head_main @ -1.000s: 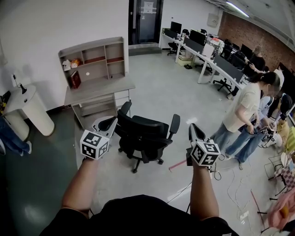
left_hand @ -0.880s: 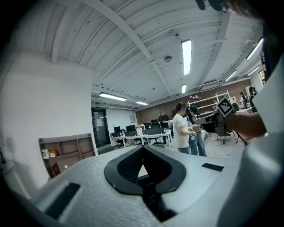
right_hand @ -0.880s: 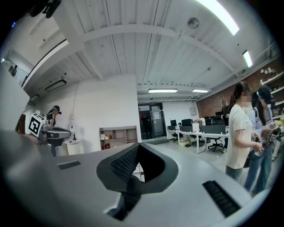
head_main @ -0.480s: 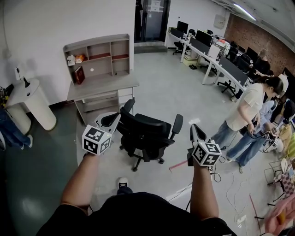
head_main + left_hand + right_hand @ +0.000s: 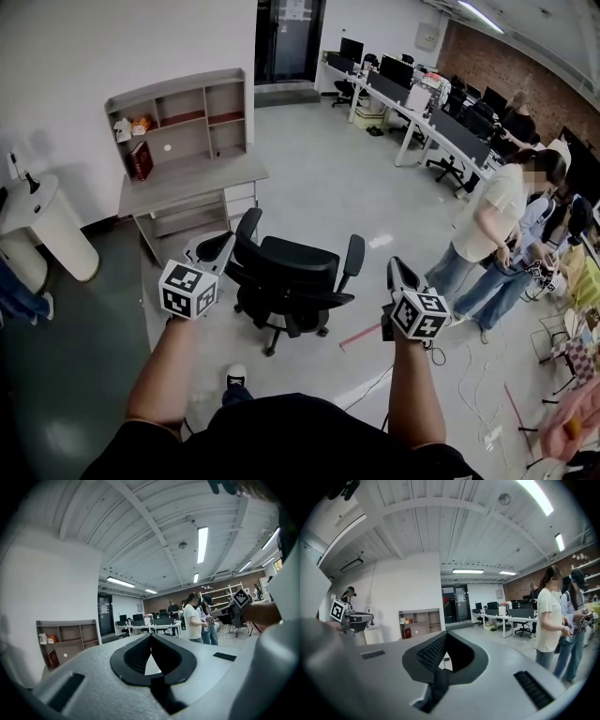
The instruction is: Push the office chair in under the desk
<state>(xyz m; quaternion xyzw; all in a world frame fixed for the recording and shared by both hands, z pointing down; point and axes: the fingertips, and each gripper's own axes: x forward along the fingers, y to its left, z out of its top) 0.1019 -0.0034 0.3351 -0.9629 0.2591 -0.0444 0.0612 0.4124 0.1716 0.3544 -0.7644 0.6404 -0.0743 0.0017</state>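
Since a second ago, the person has stepped forward: a shoe [image 5: 234, 377] now shows at the bottom of the head view, and both hands have come a little closer to the chair [image 5: 291, 272]. The chair itself keeps the same place against the desk [image 5: 192, 190], so I judge that the pushing has not started and this is only the approach.

Nearest, the left gripper [image 5: 217, 247] has its jaws closed together with nothing between them; its own view shows only the room beyond the tips. The right gripper [image 5: 395, 269] is also fully closed and holds nothing. Closed jaws suit this task, I think, because the chair needs a push and not a grip.

The chair stands between the two grippers, at about two o'clock from the left one and at ten o'clock from the right one. The left tips are just beside the chair's near armrest; whether they touch it is not clear from above. The right tips are apart from the other armrest.

Farther, at about eleven o'clock from the chair, the desk stands by the wall with a shelf unit [image 5: 178, 112] on it. The chair is out in front of the desk, not under it.
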